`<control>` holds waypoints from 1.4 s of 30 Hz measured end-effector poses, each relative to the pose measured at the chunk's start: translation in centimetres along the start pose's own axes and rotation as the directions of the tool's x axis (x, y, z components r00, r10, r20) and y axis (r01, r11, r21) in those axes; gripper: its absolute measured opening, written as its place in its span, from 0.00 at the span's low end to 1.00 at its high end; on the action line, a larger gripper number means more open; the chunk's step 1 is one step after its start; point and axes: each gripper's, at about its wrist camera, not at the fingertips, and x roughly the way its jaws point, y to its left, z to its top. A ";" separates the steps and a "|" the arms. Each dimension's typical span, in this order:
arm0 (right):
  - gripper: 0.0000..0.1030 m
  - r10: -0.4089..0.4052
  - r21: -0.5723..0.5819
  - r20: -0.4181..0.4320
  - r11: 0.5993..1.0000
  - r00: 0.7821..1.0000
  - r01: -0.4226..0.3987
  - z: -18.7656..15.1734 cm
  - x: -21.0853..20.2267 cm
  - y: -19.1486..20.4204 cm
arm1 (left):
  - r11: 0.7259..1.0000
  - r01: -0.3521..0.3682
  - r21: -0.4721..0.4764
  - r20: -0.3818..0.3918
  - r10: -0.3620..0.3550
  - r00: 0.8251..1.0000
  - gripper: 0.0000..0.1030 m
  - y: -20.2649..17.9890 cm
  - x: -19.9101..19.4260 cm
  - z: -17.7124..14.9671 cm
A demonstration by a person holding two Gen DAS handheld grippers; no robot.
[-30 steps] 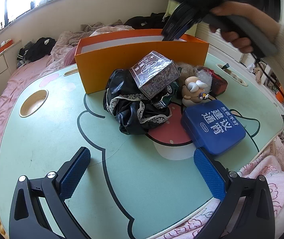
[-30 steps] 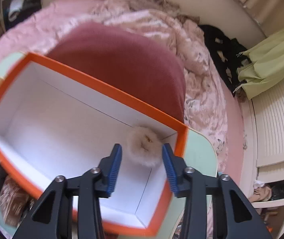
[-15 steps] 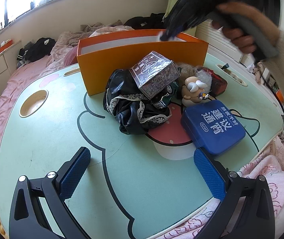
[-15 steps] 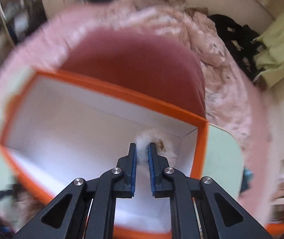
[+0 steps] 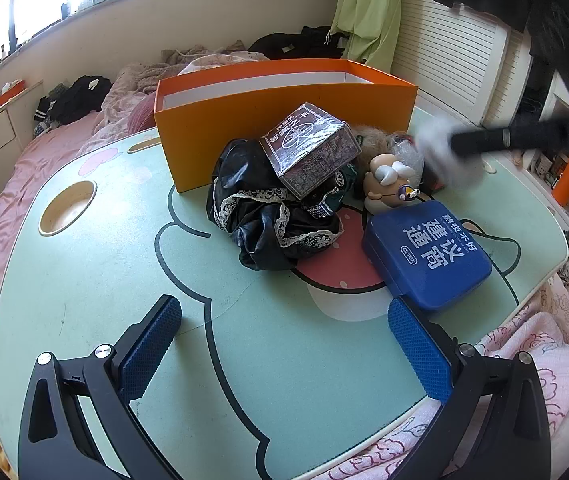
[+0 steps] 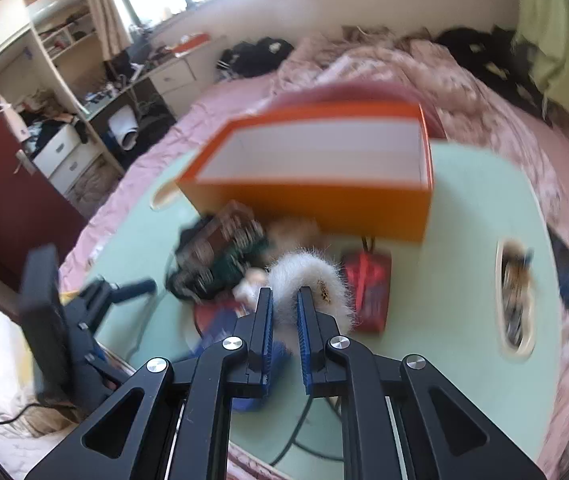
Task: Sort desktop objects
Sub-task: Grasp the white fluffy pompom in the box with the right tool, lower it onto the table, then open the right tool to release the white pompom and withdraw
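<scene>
The right gripper [image 6: 283,308] is swinging back out of the orange box [image 5: 284,120], where it was a second ago, and is now hanging over the pile near the box's right end, its jaws pinched tight on a white fluffy ball [image 6: 316,280]. The left gripper [image 5: 284,336] is waiting wide open and empty over the near part of the green table [image 5: 104,280]. The ball is hovering above the figurine [image 5: 388,182] and the red pouch [image 6: 366,290], clear of the box. To do this well, the hand should be slowing, keeping the squeeze steady, and carrying the ball high enough to clear the pile.
</scene>
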 end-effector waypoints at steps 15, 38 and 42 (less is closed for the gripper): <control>0.84 -0.181 -0.036 0.169 0.981 0.969 0.189 -6.0 -0.8 -0.2 | 1.000 -0.001 0.001 -0.001 0.001 1.000 1.00 0.0 0.0 0.0; 1.00 -0.330 0.122 0.344 0.944 0.879 0.307 -7.3 -1.5 -1.8 | 1.000 -0.001 -0.004 0.001 0.001 1.000 1.00 0.3 0.1 -0.2; 1.00 -0.349 0.065 0.241 0.937 0.905 0.344 -7.0 0.9 -1.3 | 1.000 0.000 -0.003 0.001 0.000 1.000 1.00 0.4 0.1 -0.2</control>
